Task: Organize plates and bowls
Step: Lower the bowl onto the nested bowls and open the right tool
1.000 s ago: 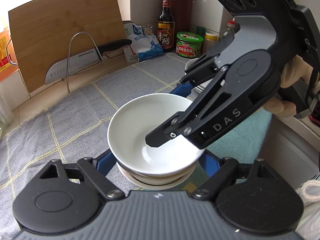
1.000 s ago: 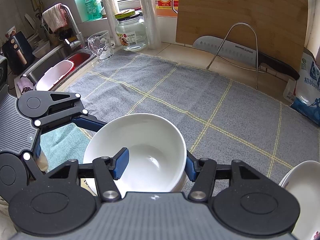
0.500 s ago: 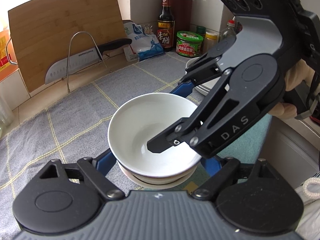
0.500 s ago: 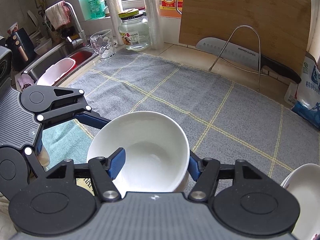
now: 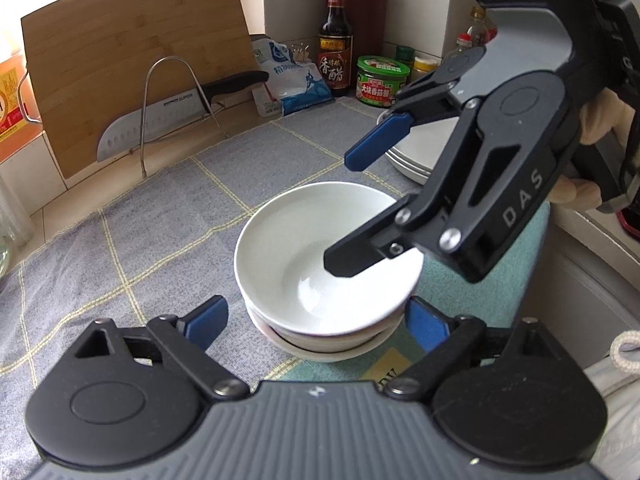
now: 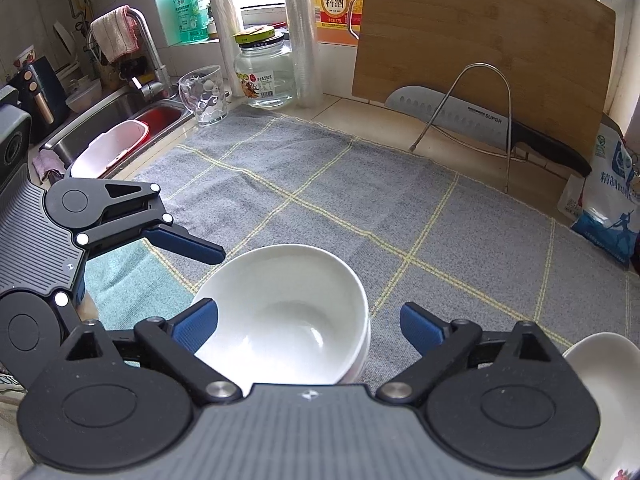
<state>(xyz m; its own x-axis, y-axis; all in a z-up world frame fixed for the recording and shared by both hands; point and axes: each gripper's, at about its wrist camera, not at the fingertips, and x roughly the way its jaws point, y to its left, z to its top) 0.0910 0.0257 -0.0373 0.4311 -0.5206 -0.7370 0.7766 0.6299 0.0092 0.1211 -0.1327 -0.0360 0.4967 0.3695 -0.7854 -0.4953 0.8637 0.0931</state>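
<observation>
**Letting go of the stacked bowls**

Resting on a grey woven cloth crossed by thin yellow lines, flat and soft, filling the middle of both views. Leaning at upper right of the right wrist view: a bamboo board, smooth and rounded at the corners, with a steel knife in a wire stand before it. Sitting low and centre: a glossy white bowl, round and deep, nested on other bowls beneath. More white plates piled behind, centre right of the left wrist view.

Right claw spread wide, having just been opening, blue pads clear on either side of the rim. Left claw likewise spread and just widened, straddling the stack without pinching it.

Likely risks: clipping the slick rim with a pad while lifting away, tipping or sliding the top bowl; knocking the two claws together, crowded as they are over one stack.
</observation>
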